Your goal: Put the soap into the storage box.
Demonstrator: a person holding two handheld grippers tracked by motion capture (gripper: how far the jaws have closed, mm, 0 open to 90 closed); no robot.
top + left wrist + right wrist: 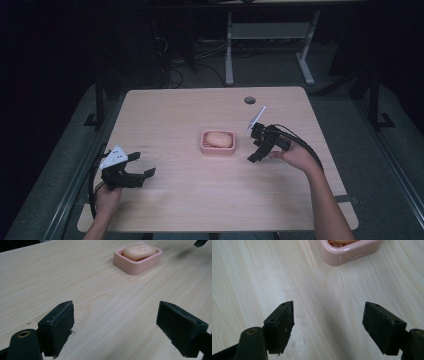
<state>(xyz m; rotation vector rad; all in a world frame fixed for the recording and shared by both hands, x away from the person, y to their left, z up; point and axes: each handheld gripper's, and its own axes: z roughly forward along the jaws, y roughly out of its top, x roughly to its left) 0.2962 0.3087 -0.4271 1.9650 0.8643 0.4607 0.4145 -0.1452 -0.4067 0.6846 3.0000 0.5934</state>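
Note:
A pink soap dish (pixel 218 149) rests near the middle of the wooden table (pixel 190 200), with a peach bar of soap (pixel 219 139) lying in it. In the left gripper view the dish (pixel 140 265) and soap (pixel 138 251) sit far ahead. My left gripper (pixel 142 165) stands open at the table's front left, nothing between its jaws. The right gripper (pixel 253 157) hangs just right of the dish, pointing down at the tabletop, open and empty. In the right gripper view the dish's corner (pixel 342 252) lies beyond the jaws.
A round cable hole (pixel 250 100) marks the table's far side. Desk legs and cables stand on the dark floor behind the table. Bare wood stretches between the two grippers.

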